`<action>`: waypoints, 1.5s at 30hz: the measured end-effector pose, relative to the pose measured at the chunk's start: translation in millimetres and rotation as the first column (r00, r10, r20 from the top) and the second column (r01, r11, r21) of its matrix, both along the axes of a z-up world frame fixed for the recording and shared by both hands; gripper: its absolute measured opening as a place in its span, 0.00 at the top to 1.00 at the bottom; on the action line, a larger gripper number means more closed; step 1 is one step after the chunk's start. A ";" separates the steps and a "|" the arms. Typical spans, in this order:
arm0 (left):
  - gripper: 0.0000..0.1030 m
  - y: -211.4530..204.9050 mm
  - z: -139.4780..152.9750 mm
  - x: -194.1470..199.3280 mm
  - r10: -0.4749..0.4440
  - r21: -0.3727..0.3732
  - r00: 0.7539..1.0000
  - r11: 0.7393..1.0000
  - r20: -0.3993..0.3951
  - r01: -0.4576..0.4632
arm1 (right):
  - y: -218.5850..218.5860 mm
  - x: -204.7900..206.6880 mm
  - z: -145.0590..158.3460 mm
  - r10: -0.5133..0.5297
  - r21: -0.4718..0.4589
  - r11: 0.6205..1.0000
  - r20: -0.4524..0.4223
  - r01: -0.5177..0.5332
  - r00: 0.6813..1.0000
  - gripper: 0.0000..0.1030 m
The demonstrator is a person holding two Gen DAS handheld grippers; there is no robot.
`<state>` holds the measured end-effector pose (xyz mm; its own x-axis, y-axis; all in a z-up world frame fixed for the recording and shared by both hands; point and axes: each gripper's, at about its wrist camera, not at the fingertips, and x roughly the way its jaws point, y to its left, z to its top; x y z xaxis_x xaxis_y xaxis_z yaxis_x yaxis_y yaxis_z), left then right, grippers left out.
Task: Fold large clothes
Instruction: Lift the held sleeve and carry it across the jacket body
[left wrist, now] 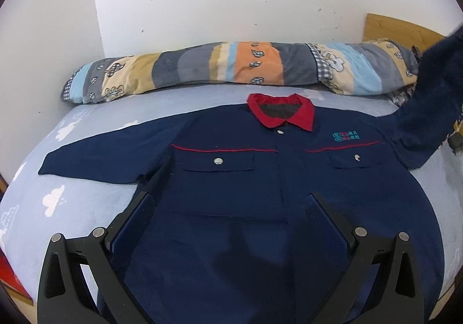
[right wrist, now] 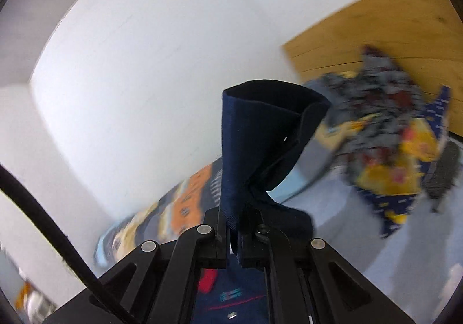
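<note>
Our left gripper (left wrist: 231, 208) has matte black fingers (left wrist: 136, 225) with blue ribbed pads and round silver pins. Our right gripper (right wrist: 235, 234) shows matching black linkages, silver pins just below its fingertips.

Shirt (left wrist: 231, 179) was matt navy woven cloth, collar (left wrist: 282, 114) red cloth, snaps (left wrist: 218, 161) shiny metal; left claw (left wrist: 231, 208) matt black plastic with metal pins; bed sheet (left wrist: 86, 202) soft pale-blue cloth; headboard (right wrist: 376, 28) smooth wood
</note>
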<state>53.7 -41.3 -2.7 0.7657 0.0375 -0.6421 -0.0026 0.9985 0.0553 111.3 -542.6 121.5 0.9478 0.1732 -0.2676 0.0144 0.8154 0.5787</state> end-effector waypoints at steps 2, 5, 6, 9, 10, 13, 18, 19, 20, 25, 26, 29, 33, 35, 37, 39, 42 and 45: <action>0.00 8.1 3.4 -0.6 0.015 -0.008 1.000 1.000 0.001 -0.015 | 47.0 8.5 10.1 0.084 -0.028 0.996 -0.001 -0.084 0.996 0.96; 0.00 21.5 8.3 -3.0 0.043 -0.022 0.999 0.999 0.010 -0.043 | 106.8 17.0 17.9 0.179 -0.069 0.981 -0.009 -0.179 0.984 0.96; 0.00 26.1 10.1 -3.0 0.053 -0.027 0.999 0.998 0.012 -0.052 | 130.3 18.7 20.1 0.224 -0.083 0.971 -0.013 -0.224 0.975 0.97; 0.00 47.2 16.1 -3.8 0.099 -0.043 0.995 0.994 0.016 -0.098 | 198.3 18.1 21.0 0.335 -0.131 0.933 -0.033 -0.336 0.942 0.97; 0.00 52.8 17.1 -3.7 0.109 -0.049 0.994 0.993 0.016 -0.108 | 214.1 17.1 18.3 0.361 -0.140 0.921 -0.042 -0.363 0.932 0.97; 0.00 74.7 21.3 -5.1 0.162 -0.079 0.987 0.984 0.014 -0.160 | 272.3 11.5 -0.6 0.439 -0.183 0.875 -0.088 -0.448 0.894 0.97; 0.00 109.8 27.3 -9.9 0.250 -0.123 0.968 0.962 0.018 -0.245 | 363.2 -0.7 -79.2 0.543 -0.197 0.786 -0.233 -0.586 0.806 0.97; 0.00 117.1 28.8 -10.8 0.273 -0.128 0.962 0.955 0.020 -0.269 | 369.5 1.1 -94.9 0.550 -0.192 0.775 -0.265 -0.602 0.792 0.97; 0.00 122.0 29.4 -11.4 0.287 -0.132 0.958 0.951 0.023 -0.281 | 382.6 -1.1 -114.0 0.556 -0.193 0.760 -0.302 -0.621 0.774 0.97; 0.00 140.8 30.4 -12.5 0.326 -0.167 0.945 0.933 0.018 -0.319 | 423.1 -8.2 -212.8 0.542 -0.191 0.704 -0.477 -0.684 0.692 0.97; 0.00 141.1 30.5 -12.9 0.328 -0.169 0.945 0.932 0.017 -0.320 | 425.1 -7.4 -229.5 0.533 -0.192 0.696 -0.508 -0.692 0.677 0.96; 0.00 139.3 31.0 -12.8 0.324 -0.169 0.946 0.934 0.019 -0.316 | 432.3 -11.2 -266.0 0.484 -0.237 0.658 -0.593 -0.715 0.643 0.88; 0.00 132.6 30.6 -12.8 0.309 -0.155 0.951 0.941 0.022 -0.302 | 429.5 -21.6 -263.9 0.541 -0.220 0.591 -0.606 -0.776 0.583 0.42; 0.00 131.0 30.4 -12.8 0.305 -0.154 0.952 0.942 0.020 -0.298 | 422.6 -26.7 -247.9 0.597 -0.205 0.563 -0.569 -0.801 0.565 0.40; 0.00 130.1 29.7 -12.3 0.304 -0.157 0.953 0.942 0.018 -0.297 | 410.3 -32.0 -224.7 0.601 -0.230 0.591 -0.513 -0.773 0.612 0.40; 0.00 128.7 29.3 -12.0 0.302 -0.157 0.953 0.942 0.017 -0.296 | 379.5 -17.8 -206.9 0.544 -0.253 0.673 -0.467 -0.695 0.697 0.34; 0.00 126.1 28.1 -11.5 0.296 -0.155 0.955 0.944 0.014 -0.291 | 337.7 10.1 -207.7 0.377 -0.301 0.767 -0.503 -0.567 0.777 0.30; 0.00 122.4 26.8 -10.1 0.285 -0.136 0.958 0.950 0.013 -0.281 | 310.5 39.5 -233.8 0.254 -0.328 0.802 -0.568 -0.499 0.782 0.30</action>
